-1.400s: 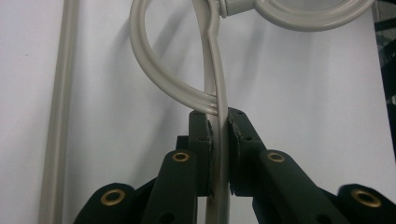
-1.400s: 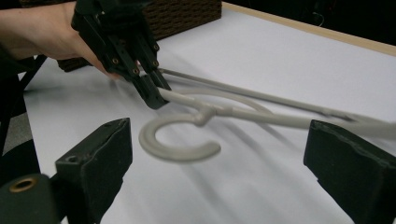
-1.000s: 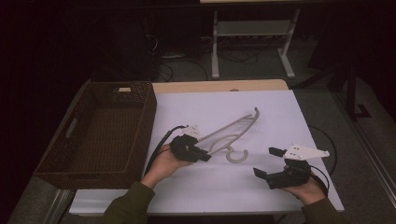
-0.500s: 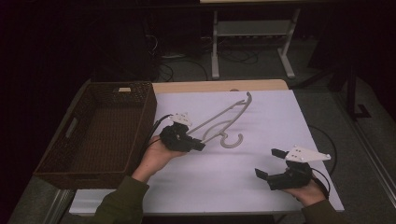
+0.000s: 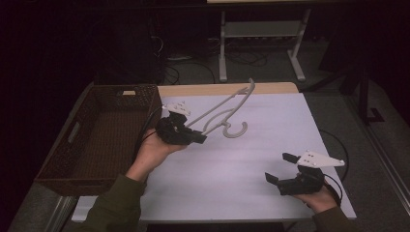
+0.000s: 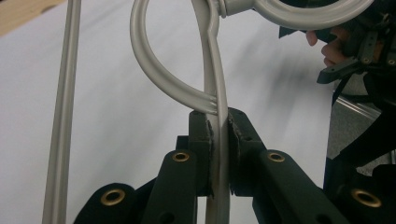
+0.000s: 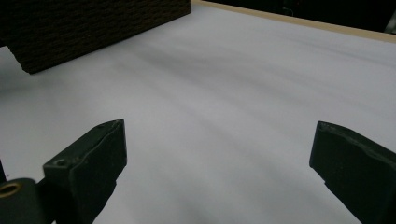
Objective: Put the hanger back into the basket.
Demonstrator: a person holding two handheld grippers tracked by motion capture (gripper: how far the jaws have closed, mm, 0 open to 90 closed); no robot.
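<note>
Holding the hanger (image 5: 220, 113) above the surface (image 5: 270, 145) by one thin bar in my left tool (image 5: 196, 137), I judge it could pivot or slip; right tool (image 5: 282, 167) gapes empty.

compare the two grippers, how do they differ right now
The left gripper is shut on the grey hanger; the right gripper is open with nothing between its jaws. The left gripper is raised off the white table, the hanger tilted up behind it; the right gripper sits low near the table's front right corner. Both are black, two-jawed and hand-held.
</note>
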